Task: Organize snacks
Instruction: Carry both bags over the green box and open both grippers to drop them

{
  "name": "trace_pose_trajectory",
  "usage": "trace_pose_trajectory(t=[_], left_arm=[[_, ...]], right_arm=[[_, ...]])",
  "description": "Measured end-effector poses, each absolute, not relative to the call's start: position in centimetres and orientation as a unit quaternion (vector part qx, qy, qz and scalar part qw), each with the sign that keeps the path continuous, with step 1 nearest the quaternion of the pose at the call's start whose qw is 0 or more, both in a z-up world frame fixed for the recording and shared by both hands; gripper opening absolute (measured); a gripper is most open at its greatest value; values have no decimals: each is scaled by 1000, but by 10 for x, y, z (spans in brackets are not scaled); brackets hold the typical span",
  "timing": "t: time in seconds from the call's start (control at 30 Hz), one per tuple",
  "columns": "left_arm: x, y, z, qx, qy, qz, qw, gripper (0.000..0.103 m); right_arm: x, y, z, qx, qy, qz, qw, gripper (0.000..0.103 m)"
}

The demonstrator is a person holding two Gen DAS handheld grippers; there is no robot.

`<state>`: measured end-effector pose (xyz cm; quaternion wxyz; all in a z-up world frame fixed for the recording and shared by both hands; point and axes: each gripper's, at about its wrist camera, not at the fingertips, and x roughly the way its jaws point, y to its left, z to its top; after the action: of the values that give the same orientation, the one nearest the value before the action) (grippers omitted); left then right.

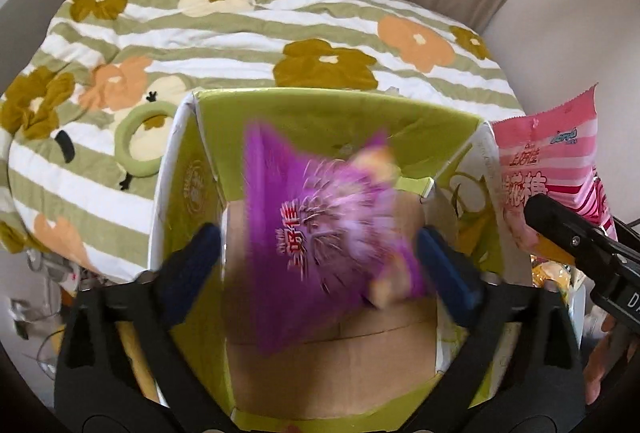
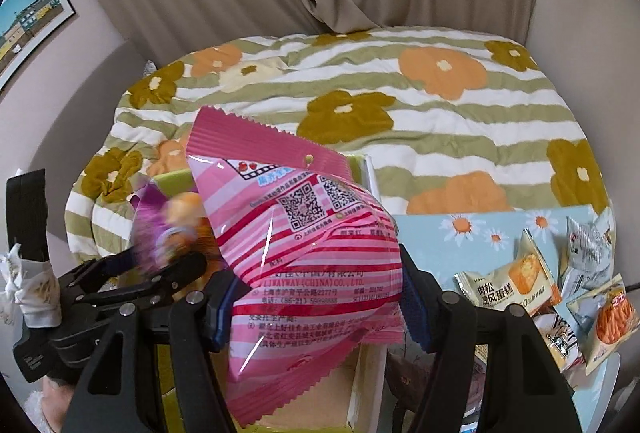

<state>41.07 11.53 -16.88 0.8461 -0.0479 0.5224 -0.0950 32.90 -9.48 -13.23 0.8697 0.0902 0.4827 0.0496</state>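
I am seeing the left gripper (image 1: 320, 261) spread wide with the blurred purple snack bag (image 1: 320, 241) loose between its fingers over the green box (image 1: 332, 113), while the right gripper (image 2: 316, 297) is clamping the pink snack bag (image 2: 304, 241) just beyond it, the floral quilt (image 2: 440, 121) farther off.

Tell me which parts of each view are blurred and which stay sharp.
Left wrist view: the purple snack bag is smeared by motion blur over the green box, while the floral quilt is sharp. Right wrist view: the pink snack bag is crisp, print and QR codes clear; the purple bag at its left is blurred.
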Motion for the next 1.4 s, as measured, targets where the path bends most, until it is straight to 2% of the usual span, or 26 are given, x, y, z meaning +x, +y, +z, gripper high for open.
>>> trace_pose_trajectory(t=[0.43, 0.63, 0.7, 0.77, 0.8, 1.13, 1.4], left_arm=[[376, 137, -152, -56, 516, -92, 850, 102], [367, 142, -151, -49, 515, -80, 852, 102], [365, 145, -151, -53, 513, -79, 853, 102], [364, 148, -151, -55, 513, -76, 853, 102], [363, 148, -151, -54, 514, -72, 853, 102], [353, 151, -149, -52, 510, -69, 856, 102], [311, 135, -107, -40, 479, -59, 875, 102]], right_arm=[[337, -77, -128, 62, 481, 69, 872, 63], [357, -64, -143, 72, 498, 76, 861, 64], [361, -61, -149, 70, 500, 71, 860, 71], [361, -58, -151, 64, 496, 74, 863, 97], [360, -58, -152, 59, 492, 75, 865, 100], [342, -59, -141, 57, 477, 79, 873, 101], [303, -76, -103, 61, 447, 91, 888, 101]])
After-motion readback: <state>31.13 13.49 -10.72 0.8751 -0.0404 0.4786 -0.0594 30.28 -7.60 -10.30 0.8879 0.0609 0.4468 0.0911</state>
